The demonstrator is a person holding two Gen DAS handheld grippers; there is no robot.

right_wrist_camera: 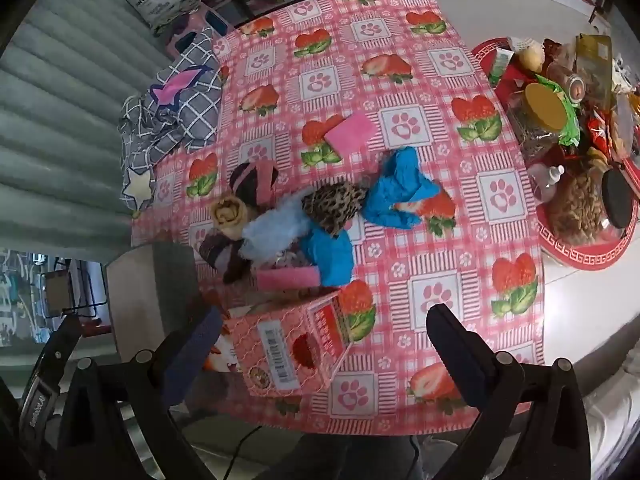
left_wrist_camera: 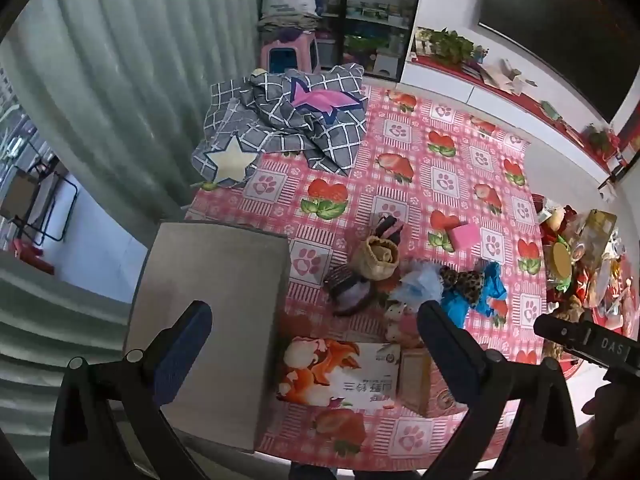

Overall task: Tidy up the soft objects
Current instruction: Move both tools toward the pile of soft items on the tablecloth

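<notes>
Soft pile, blue fluffy cloth [right_wrist_camera: 272, 228] topmost, table centre, unsorted | pink printed carton [right_wrist_camera: 288, 344] near edge, likely receptacle | I hold left gripper [left_wrist_camera: 314, 344], right gripper [right_wrist_camera: 324, 344] spread, empty, above.

**Room around the work area**

I see a table under a pink checked strawberry-and-paw-print cloth [left_wrist_camera: 440, 152], pale grey-green pleated curtains [left_wrist_camera: 120, 80] alongside, a glass-fronted shelving cabinet [left_wrist_camera: 372, 12] behind, a pink plastic stool [left_wrist_camera: 288, 54], and a white low counter with red trim [left_wrist_camera: 480, 92] in daylight.
</notes>
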